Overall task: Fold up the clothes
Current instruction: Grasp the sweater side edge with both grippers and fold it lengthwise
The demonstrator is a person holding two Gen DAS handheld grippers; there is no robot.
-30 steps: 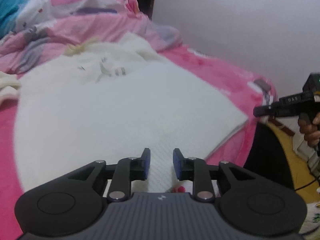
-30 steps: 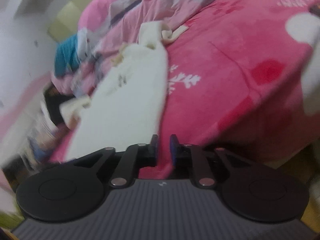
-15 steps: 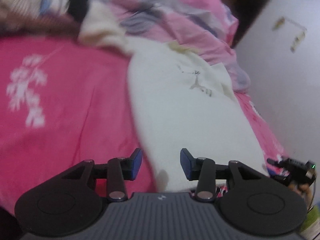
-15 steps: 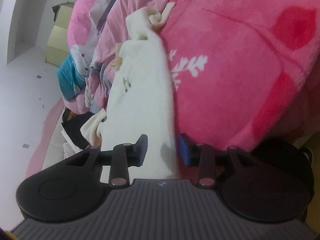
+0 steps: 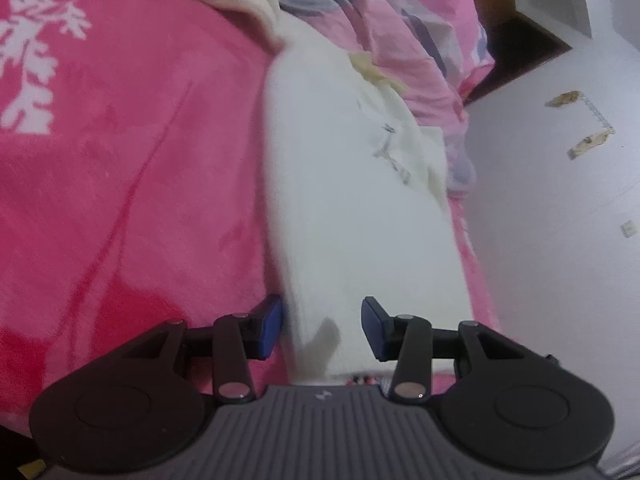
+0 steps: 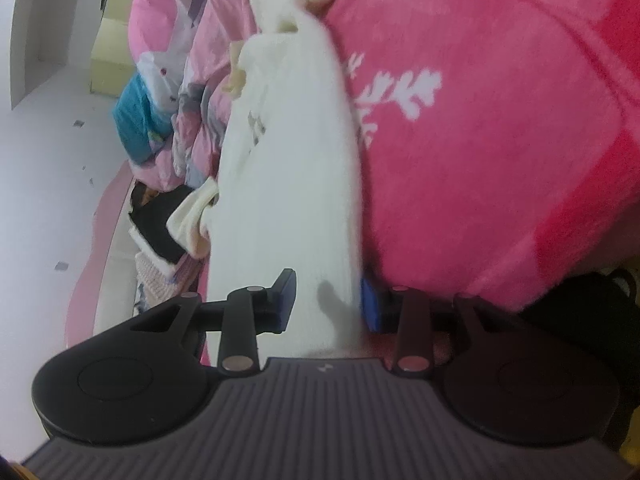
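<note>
The bed point(image 5: 120, 180) lies bare and pink beside the white garment point(image 5: 352, 208), spread long to the quilt point(image 5: 404, 20). Each released gripper, left point(image 5: 321, 328) and right point(image 6: 328, 304), having just widened, straddles a near-hem corner.

We see a pink blanket point(image 5: 132, 168) (white leaf print), a rumpled quilt point(image 5: 404, 28), a cardboard box point(image 6: 110, 54).
</note>
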